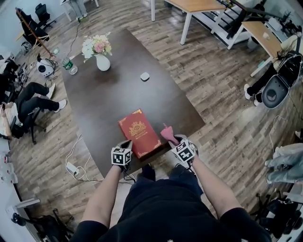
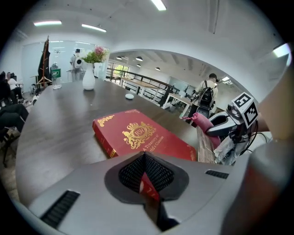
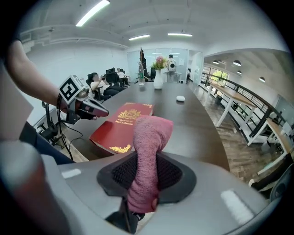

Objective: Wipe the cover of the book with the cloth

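Holding cloth [image 3: 149, 137] clenched in right tongs [image 3: 144, 173], just right of book [image 1: 138, 132]; left tongs [image 2: 146, 178] pinch book's near corner. Best: lower cloth flat, sweep across book steadily.

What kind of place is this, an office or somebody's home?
Most likely an open-plan office or lab, not a home: a long dark table, white-legged desks beyond it, black office chairs, and strip lights on the ceiling.

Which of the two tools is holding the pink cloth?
The right tool, shut on the pink cloth; the left tool pinches the red book instead.
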The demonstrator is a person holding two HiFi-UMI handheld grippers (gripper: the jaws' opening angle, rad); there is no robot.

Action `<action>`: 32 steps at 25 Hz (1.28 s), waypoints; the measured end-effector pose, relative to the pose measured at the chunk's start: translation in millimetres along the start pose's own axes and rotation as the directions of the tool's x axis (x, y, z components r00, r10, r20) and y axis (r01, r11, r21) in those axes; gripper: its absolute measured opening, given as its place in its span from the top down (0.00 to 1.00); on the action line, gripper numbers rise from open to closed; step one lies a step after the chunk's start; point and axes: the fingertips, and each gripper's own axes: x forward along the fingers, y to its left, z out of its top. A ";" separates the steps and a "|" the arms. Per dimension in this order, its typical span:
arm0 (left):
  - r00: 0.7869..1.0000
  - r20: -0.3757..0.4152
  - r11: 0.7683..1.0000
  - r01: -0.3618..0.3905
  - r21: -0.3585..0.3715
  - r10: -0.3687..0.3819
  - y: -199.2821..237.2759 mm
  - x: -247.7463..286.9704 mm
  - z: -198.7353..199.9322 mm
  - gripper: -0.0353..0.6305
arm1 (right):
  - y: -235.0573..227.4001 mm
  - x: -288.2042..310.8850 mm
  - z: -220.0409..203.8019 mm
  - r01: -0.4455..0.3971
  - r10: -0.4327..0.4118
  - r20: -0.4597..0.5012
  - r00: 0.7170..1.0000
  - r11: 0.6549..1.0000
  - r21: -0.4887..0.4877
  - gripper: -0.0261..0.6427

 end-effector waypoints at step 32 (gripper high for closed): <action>0.641 0.642 0.891 -0.424 -0.159 0.420 -240.1 -329.8 47.4 0.96 | 91.1 -260.3 115.1 -0.283 0.423 0.433 0.796 0.892 -0.352 0.79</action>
